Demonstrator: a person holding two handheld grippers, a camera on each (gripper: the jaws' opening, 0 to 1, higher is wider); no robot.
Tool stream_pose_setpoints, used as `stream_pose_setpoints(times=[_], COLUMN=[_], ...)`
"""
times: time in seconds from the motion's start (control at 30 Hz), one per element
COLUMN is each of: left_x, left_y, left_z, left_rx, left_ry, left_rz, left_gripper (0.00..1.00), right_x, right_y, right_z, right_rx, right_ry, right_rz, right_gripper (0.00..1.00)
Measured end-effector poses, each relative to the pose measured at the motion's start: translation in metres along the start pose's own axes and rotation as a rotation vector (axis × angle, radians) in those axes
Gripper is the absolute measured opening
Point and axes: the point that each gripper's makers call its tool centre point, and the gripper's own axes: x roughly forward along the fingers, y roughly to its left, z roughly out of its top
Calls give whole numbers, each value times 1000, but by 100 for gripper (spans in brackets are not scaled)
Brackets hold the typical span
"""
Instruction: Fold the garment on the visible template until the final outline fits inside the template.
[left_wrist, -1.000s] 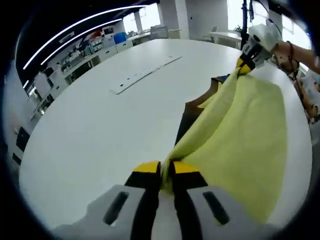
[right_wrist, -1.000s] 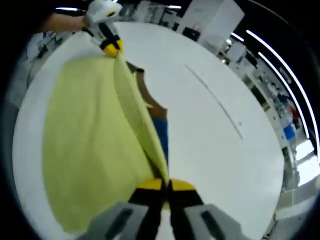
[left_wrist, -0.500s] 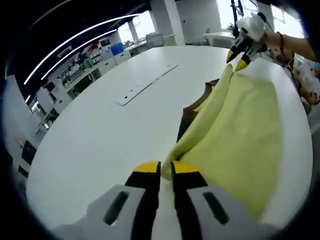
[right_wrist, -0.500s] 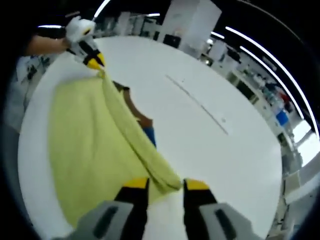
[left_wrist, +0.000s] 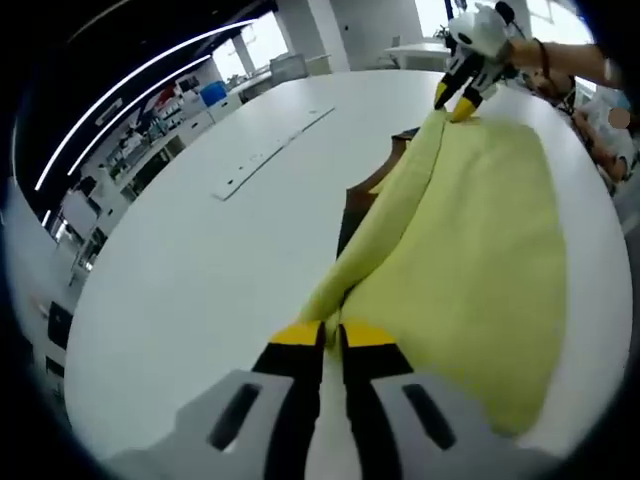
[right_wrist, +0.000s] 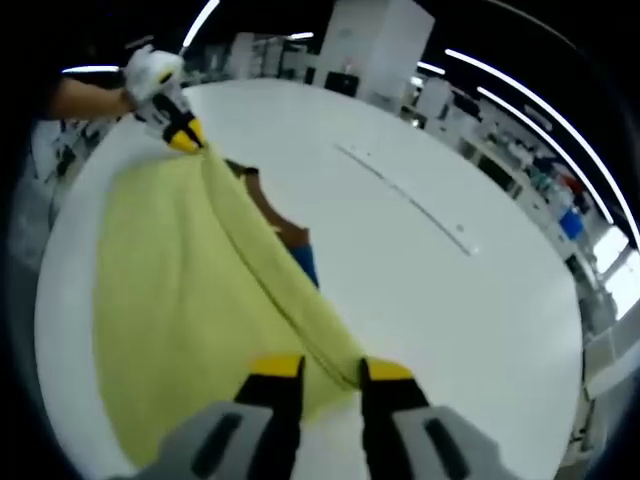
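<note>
Left gripper (left_wrist: 325, 335): jaws together, pinching fold end of yellow garment (left_wrist: 480, 250) on white table (left_wrist: 200, 270). Fold edge runs straight away to right gripper (right_wrist: 330, 368), jaws apart, cloth edge between them, prob. released. Dark template (right_wrist: 285, 228) lies beside fold.

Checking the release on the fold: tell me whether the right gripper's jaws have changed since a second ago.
Yes. The right gripper, shut on the yellow garment then, now stands open, the folded edge lying loose between its jaws on the white table.
</note>
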Motion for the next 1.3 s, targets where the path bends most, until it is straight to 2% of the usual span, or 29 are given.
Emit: stream_pose_setpoints(times=[0.2,0.37,0.47,0.77,0.83,0.9,1.07,1.17,1.2,1.3], left_x=[6,8,8,8,8,4,-9,-14,-15,-15], left_y=[4,5,5,6,6,7,19,31,34,35], left_z=[-1,-2,-1,-3,-3,-2,13,18,20,23], left_rx=[13,25,28,3,16,74,27,-60,-89,-100], left_ry=[-12,-23,-18,-7,0,21,-41,-98,-111,-112], left_rz=[-11,-22,-21,-8,-5,-1,37,72,78,96], left_gripper=[4,2,0,0,0,0,0,0,0,0], right_x=[3,6,5,4,3,1,-6,-7,-9,-9], right_y=[-1,2,5,7,6,5,0,-7,-13,-18], right_z=[-1,-1,1,0,0,2,10,16,21,28], right_rx=[-4,-19,23,67,94,104,76,64,67,84], right_ry=[10,1,-4,-42,-44,-59,-79,-96,-111,-133], right_rz=[5,22,20,5,-5,-24,-53,-81,-113,-138], right_gripper=[14,3,2,0,0,0,0,0,0,0])
